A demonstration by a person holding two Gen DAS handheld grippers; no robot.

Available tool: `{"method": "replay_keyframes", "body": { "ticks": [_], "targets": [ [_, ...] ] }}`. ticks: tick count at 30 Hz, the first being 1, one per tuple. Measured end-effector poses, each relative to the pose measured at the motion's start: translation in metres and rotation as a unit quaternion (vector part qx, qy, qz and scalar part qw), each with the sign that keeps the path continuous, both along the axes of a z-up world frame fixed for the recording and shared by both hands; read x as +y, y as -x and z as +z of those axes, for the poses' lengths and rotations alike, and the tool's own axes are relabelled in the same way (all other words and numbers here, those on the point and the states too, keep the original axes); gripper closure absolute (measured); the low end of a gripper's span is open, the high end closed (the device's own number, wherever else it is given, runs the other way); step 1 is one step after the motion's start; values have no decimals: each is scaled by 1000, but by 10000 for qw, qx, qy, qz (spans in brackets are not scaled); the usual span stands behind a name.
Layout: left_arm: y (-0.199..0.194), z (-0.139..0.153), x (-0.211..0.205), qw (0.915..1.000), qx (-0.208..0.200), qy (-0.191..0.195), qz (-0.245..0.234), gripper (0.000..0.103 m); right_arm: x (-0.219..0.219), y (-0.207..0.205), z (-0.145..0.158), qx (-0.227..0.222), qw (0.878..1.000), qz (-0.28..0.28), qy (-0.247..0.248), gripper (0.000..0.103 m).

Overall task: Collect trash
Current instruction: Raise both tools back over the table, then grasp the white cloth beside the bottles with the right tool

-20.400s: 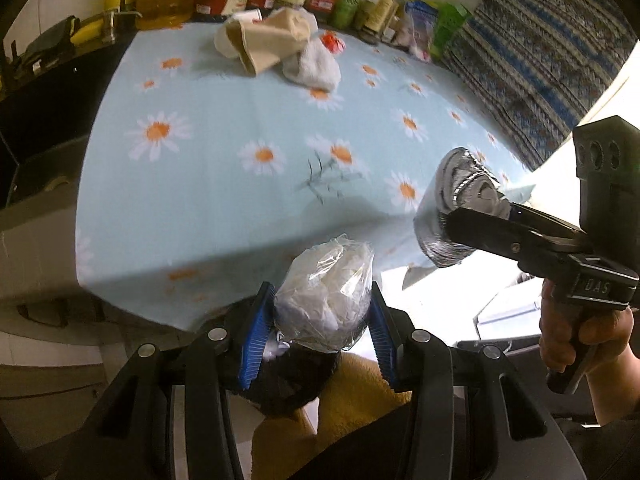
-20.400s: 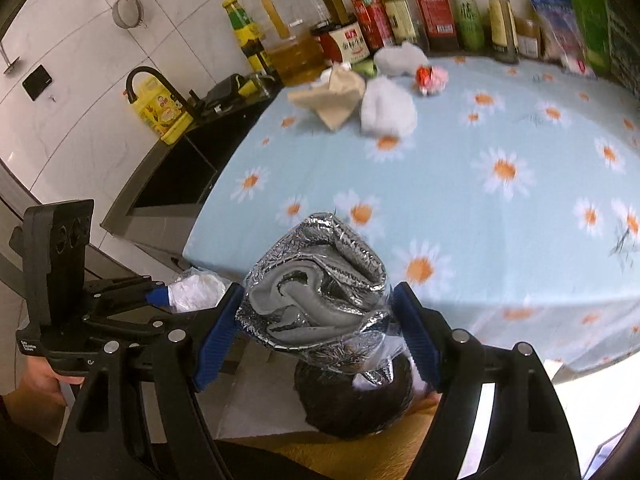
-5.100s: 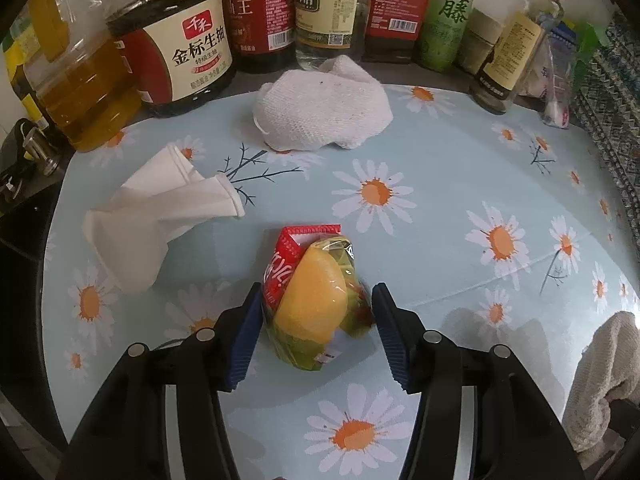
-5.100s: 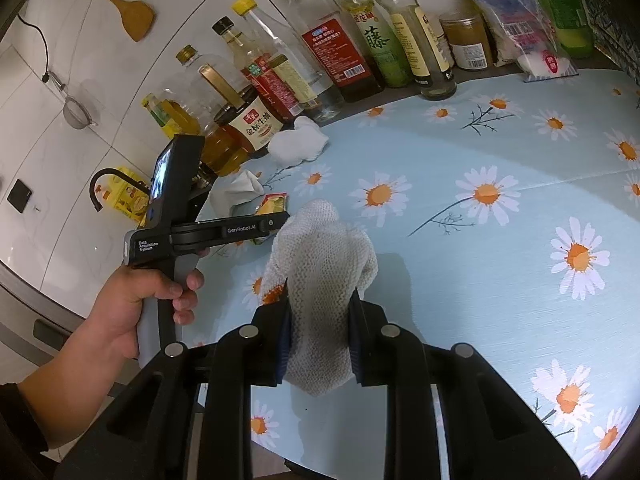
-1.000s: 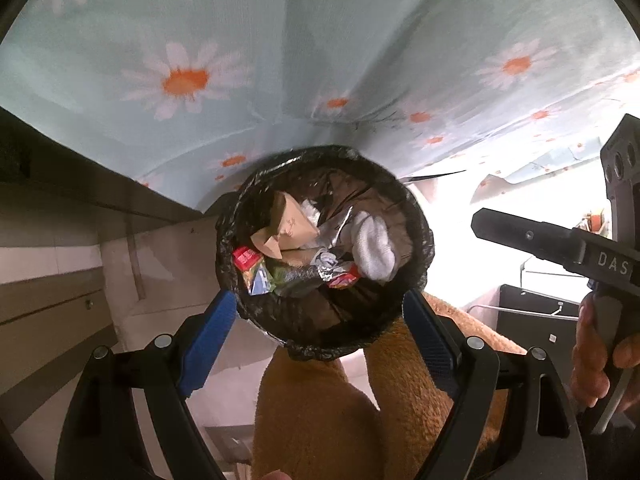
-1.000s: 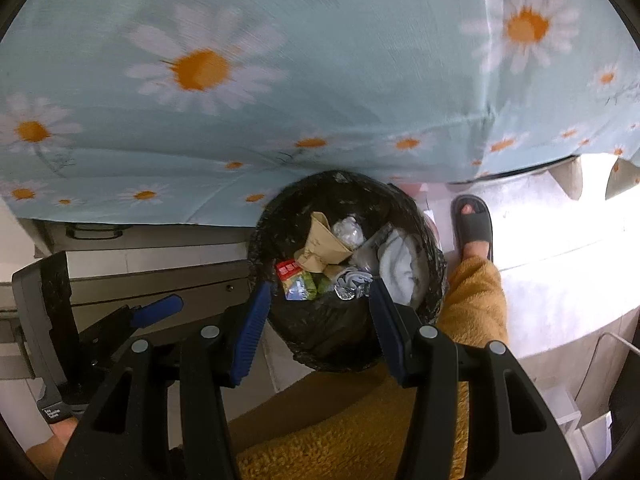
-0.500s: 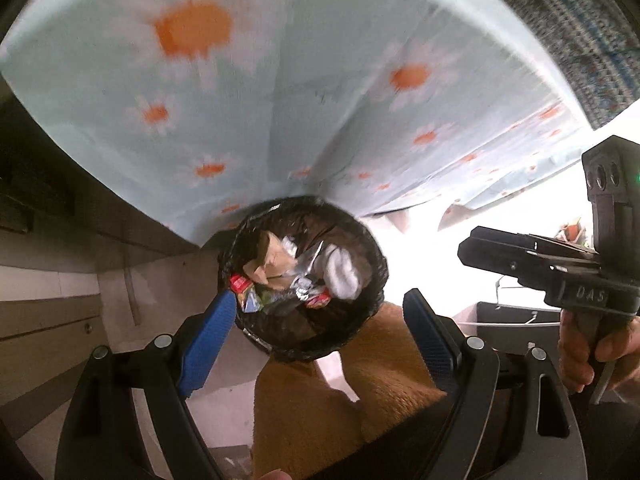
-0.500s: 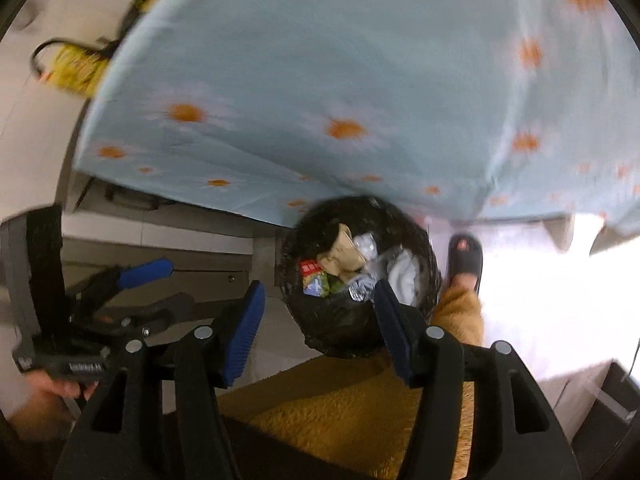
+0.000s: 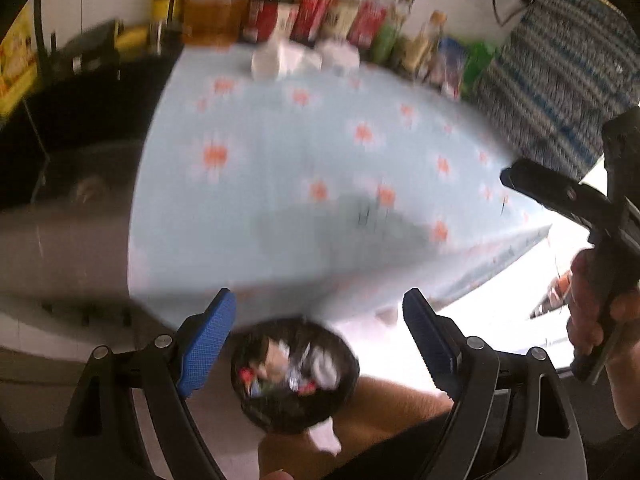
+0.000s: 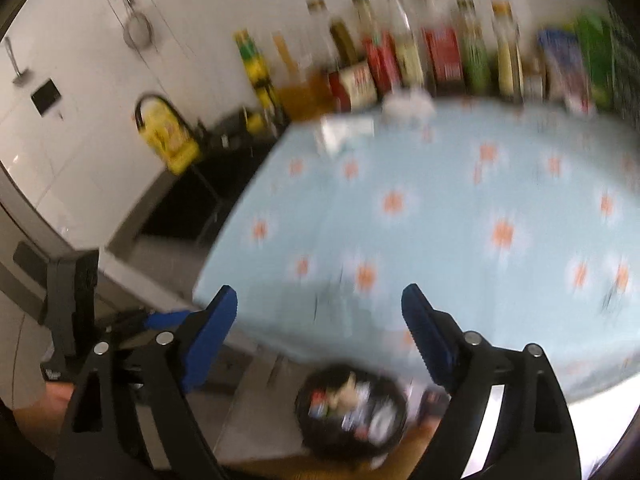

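Both views are motion-blurred. My left gripper (image 9: 318, 330) is open and empty above a black-lined trash bin (image 9: 294, 376) holding wrappers, foil and a white cloth; the bin (image 10: 352, 412) also shows low in the right wrist view. My right gripper (image 10: 318, 330) is open and empty. Two pieces of white trash lie at the far end of the daisy tablecloth: a white paper piece (image 9: 276, 62) and a white crumpled cloth (image 9: 340, 54). In the right wrist view they are the paper piece (image 10: 346, 132) and the cloth (image 10: 410, 106).
The daisy tablecloth (image 9: 320, 168) covers the table. A row of sauce and oil bottles (image 10: 400, 64) stands along its back edge by the wall. A dark sink (image 9: 68, 128) lies left of the table. A striped fabric (image 9: 560, 92) is at the right. My leg in tan trousers (image 9: 380, 420) is beside the bin.
Both grippers have swung up from looking down into the bin to facing the tabletop. The right gripper's jaws stand wider apart. The bin has dropped to the bottom of both views.
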State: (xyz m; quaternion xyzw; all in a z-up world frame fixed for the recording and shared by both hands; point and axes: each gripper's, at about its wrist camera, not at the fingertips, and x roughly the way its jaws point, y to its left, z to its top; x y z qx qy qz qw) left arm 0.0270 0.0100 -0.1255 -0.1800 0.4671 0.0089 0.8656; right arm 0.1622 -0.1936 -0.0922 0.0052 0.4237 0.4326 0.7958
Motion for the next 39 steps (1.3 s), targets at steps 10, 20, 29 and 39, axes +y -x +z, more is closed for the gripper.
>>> {"method": "replay_keyframes", "body": {
  "ticks": [10, 20, 29, 39],
  "targets": [
    [-61, 52, 6, 9955, -378, -514, 699, 20, 39, -139, 6, -801, 9967, 25, 148, 19],
    [-109, 65, 16, 9835, -137, -772, 1627, 20, 99, -258, -50, -457, 9966, 550, 411, 19],
    [-148, 66, 8, 9746, 1, -971, 2017, 20, 152, -306, -86, -359, 9918, 1020, 679, 19],
    [-156, 57, 12, 9679, 175, -799, 2375, 20, 165, -320, -109, -28, 9875, 1415, 694, 29]
  ]
}}
